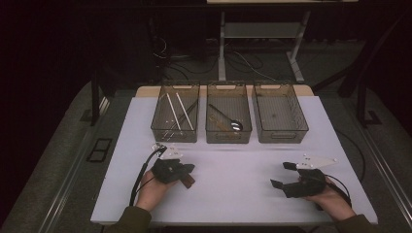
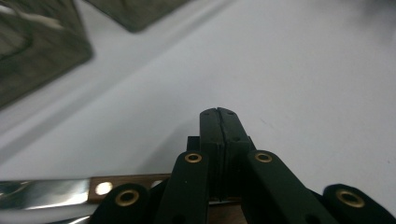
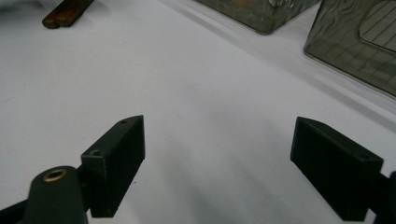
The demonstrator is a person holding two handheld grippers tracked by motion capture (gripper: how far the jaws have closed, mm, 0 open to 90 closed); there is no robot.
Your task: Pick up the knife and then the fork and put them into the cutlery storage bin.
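From above, your left gripper (image 1: 183, 171) lies on the white table (image 1: 233, 194) just in front of the left bin (image 1: 175, 116), and a brown wooden handle (image 1: 187, 180) pokes out from under it toward the table's middle. Your right gripper (image 1: 283, 174) rests well apart near the right edge, jaws spread wide with nothing between them. Three clear bins stand in a row at the far side: the left one holds pale sticks, the middle bin (image 1: 228, 119) a spoon (image 1: 235, 125), and the right bin (image 1: 279, 116) looks empty. Looking along your left gripper (image 2: 218, 112), the jaws are pressed fully together at the tips with nothing between the pads, and a knife (image 2: 51, 192) lies crosswise beneath them, shiny blade and riveted wooden handle. Along your right gripper (image 3: 217, 154), the jaws stand far apart over bare table, and the wooden handle (image 3: 65, 13) lies far off.
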